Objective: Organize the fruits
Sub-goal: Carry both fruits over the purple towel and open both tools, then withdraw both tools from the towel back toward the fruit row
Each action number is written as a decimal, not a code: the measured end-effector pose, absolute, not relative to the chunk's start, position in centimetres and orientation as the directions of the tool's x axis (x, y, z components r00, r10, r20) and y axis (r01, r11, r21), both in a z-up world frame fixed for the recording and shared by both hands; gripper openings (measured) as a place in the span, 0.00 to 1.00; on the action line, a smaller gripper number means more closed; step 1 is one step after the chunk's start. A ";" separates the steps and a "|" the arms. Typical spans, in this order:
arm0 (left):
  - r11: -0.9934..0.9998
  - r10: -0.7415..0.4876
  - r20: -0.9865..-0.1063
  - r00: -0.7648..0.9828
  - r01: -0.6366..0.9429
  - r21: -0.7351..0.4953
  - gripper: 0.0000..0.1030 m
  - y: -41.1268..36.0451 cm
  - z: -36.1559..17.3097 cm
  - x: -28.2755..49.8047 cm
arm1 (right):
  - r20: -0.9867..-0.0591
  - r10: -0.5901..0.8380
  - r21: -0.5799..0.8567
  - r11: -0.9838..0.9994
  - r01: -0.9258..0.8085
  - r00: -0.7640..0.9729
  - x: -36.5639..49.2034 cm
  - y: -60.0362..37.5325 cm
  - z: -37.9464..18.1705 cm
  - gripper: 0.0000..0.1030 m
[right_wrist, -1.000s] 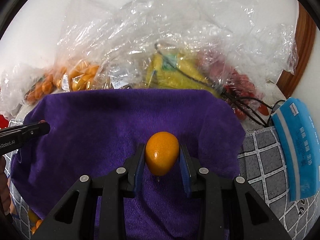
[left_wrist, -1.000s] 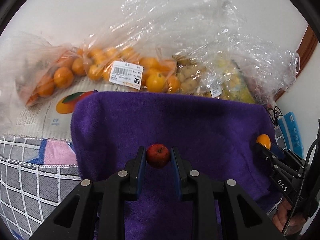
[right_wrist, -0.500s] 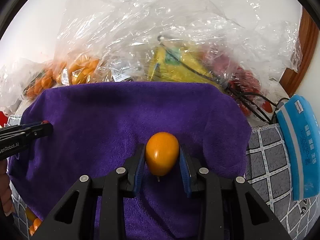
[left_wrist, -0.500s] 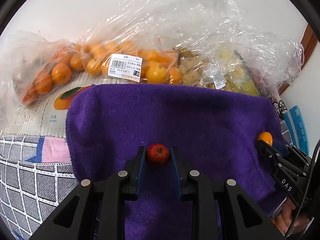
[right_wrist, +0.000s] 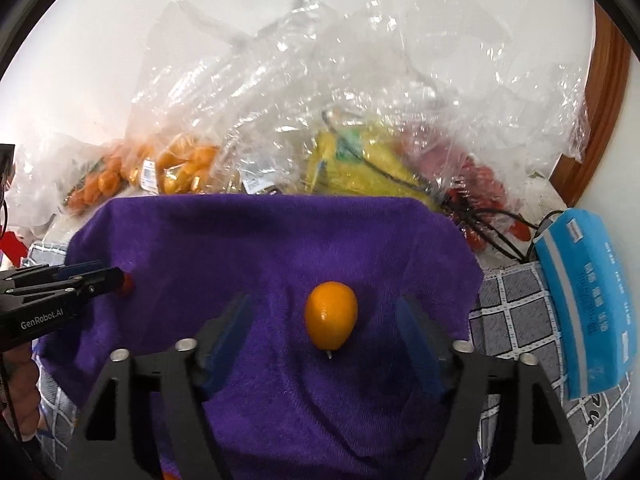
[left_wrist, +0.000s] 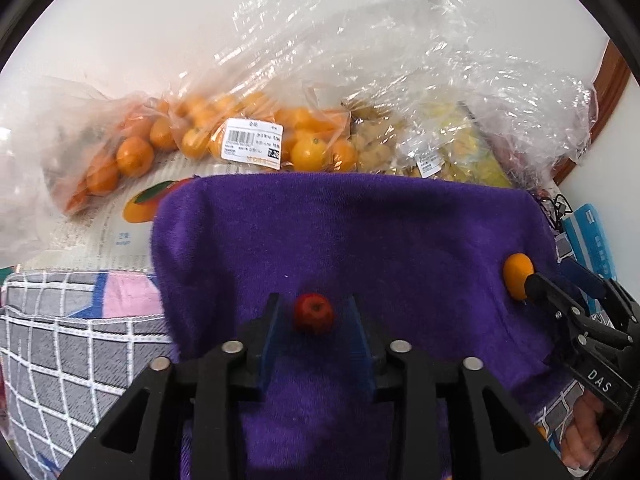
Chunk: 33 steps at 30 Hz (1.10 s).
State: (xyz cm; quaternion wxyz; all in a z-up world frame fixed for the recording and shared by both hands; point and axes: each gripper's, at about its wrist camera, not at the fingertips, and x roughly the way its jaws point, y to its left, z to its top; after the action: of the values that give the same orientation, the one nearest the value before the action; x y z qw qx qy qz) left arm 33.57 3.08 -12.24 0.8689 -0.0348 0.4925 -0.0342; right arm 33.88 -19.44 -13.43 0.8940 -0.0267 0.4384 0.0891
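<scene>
Left wrist: both fruits released on towel point(left_wrist: 360, 232).
Jaws just opened — left gripper point(left_wrist: 316, 320) narrowly around apple point(left_wrist: 314, 313), right gripper point(right_wrist: 324, 322) wide around orange point(right_wrist: 331, 315); nothing gripped. Best lifted straight up, no nudging.

Black left gripper point(left_wrist: 313, 314), blue pads point(left_wrist: 269, 330), silver screws ("GenRobot.AI" marking)

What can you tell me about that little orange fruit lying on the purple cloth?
The orange fruit is small, egg-shaped and glossy, with smooth bright skin and a tiny stem nub at its lower tip. It rests on the fuzzy purple towel, right of the towel's middle. The right gripper has just been opening: its blue pads stand apart on both sides, with the fruit between them but clear of both. Seen from the left wrist, one black fingertip hides part of it. Only the towel seems to touch it.
</scene>
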 end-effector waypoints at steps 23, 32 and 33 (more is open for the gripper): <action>0.997 -0.067 -0.739 0.670 0.029 -0.065 0.41 -0.1 -3.6 18.8 | -0.680 0.129 0.114 0.991 -0.070 0.721 20.1 -24.4 -5.3 0.75; 0.998 -0.062 -0.722 0.689 0.019 -0.067 0.41 -0.5 -3.8 14.0 | -0.668 0.190 0.158 0.981 -0.112 0.720 15.2 -25.6 -5.5 0.75; 0.997 -0.060 -0.724 0.687 0.010 -0.072 0.41 -0.3 -4.0 13.6 | -0.664 0.192 0.160 0.981 -0.114 0.723 14.5 -25.6 -5.6 0.75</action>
State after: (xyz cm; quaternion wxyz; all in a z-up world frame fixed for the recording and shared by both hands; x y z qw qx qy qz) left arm 13.62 -0.27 -3.96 0.9179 -0.0312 0.3951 -0.0190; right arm 14.54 -25.63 -5.61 0.9265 0.0539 0.3630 0.0827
